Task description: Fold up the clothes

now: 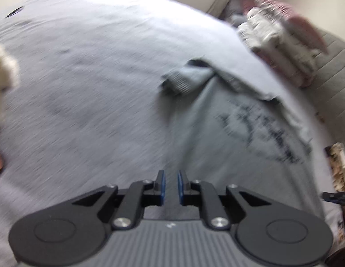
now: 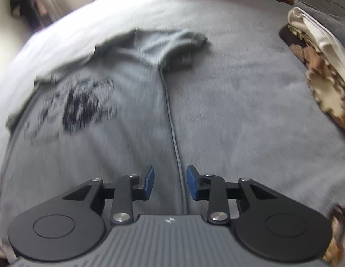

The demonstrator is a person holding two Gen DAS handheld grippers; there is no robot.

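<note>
A grey T-shirt [image 1: 239, 138] with a black print lies flat on the grey bedsheet [image 1: 83, 77], its sleeve folded in near the collar. In the right wrist view the same T-shirt [image 2: 101, 115] fills the left half, and its straight side edge runs down the middle. My left gripper [image 1: 171, 183] hovers over the shirt's lower left part with a narrow gap between its blue pads and nothing in it. My right gripper [image 2: 170, 179] stands open above that side edge, and the cloth lies below the pads, not gripped. Both views are blurred.
A pile of folded pink and white clothes [image 1: 277, 37] sits at the bed's far right. Another stack of cream and brown patterned cloth [image 2: 317, 71] lies along the right side. A fluffy cream thing [image 1: 3, 73] is at the left edge. Grey sheet [image 2: 239, 111] stretches right of the shirt.
</note>
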